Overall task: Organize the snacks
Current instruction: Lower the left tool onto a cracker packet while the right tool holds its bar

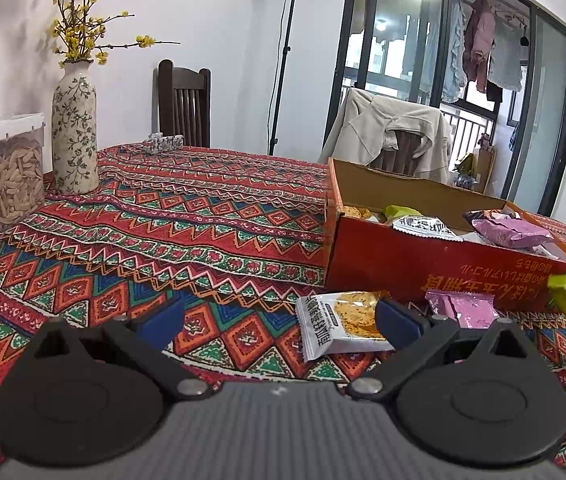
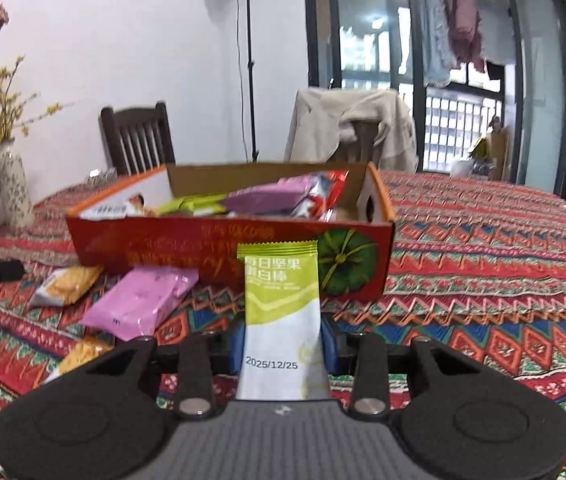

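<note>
Two pairs of tongs are at work over the patterned table (image 1: 211, 216). The right tongs (image 2: 283, 340) are closed on a green snack bar (image 2: 281, 312), gripped low on the wrapper so most of it stands upright above the pads, just in front of the red box (image 2: 203, 248). The left tongs (image 1: 279, 320) are spread wide and hold nothing, hovering low over the cloth.

Risk lies mainly in that low grip, I judge: the wrapper is slick and floppy, so the tall free end could fold or catch on the box's near wall on the way over, and the bar might slide out and land on the table. The box is already heaped with packets, so a bar dropped at the edge may tip back out.

Still loose on the table are a cracker packet (image 1: 339, 324) touching the left tongs' right pad, a pink packet (image 2: 139, 300) just beside the box, and another cracker packet (image 2: 67, 284) near it. Closing the left tongs from here would likely pinch only a corner of the cracker packet.

Both tongs point level toward the box, the right one facing its long side, the left one lower and off its corner.
</note>
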